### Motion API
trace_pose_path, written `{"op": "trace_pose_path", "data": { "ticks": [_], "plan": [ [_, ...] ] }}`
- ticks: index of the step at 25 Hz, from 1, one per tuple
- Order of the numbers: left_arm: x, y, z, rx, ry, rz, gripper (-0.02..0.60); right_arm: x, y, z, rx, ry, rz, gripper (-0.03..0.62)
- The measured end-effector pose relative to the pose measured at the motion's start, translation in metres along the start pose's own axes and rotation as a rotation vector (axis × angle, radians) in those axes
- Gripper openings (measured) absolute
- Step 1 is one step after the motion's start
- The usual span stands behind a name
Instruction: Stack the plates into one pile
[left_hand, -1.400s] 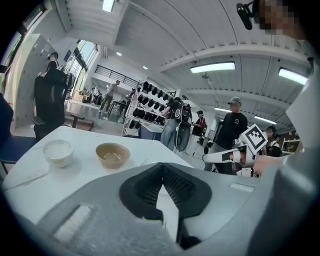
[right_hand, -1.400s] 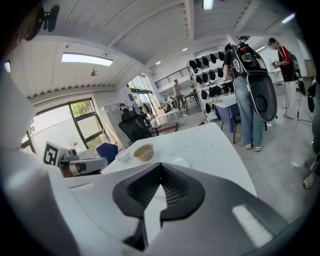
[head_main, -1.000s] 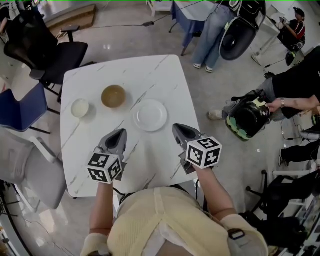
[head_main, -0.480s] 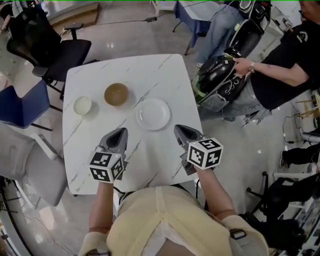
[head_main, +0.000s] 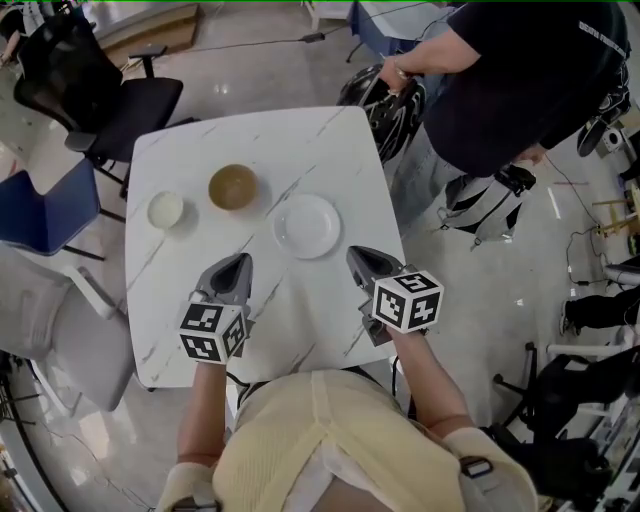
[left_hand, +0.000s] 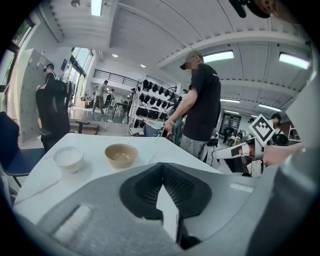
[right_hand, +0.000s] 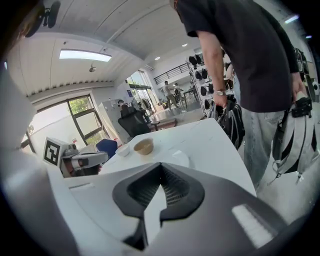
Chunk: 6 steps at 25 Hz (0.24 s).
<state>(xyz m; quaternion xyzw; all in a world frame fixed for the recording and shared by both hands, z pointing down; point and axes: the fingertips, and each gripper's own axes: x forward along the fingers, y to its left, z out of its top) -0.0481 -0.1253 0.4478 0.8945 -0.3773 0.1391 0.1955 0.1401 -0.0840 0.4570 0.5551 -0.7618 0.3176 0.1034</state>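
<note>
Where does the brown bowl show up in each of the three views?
Head view: brown bowl, upper left of the table.
Left gripper view: left of centre, mid-height.
Right gripper view: small, just left of centre.
Shared landmark: the small white bowl, just left of it in all three.

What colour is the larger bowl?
The larger bowl is tan brown; the head view shows it best.

The small bowl is set by the left edge of the table, the larger bowl just to its right, and the plate right of centre. Over the near half, the left gripper and right gripper are held apart, with the plate ahead between them, nearer the right one.
</note>
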Motion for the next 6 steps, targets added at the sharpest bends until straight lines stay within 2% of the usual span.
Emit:
{"op": "trace_pose_path", "data": {
  "ticks": [6],
  "plan": [
    [0.0021,-0.0008,-0.0021,-0.005,0.003,0.004,0.002,0.0029,-0.0025,0.0030,0.004,-0.007,-0.001,0.002]
  ]
}}
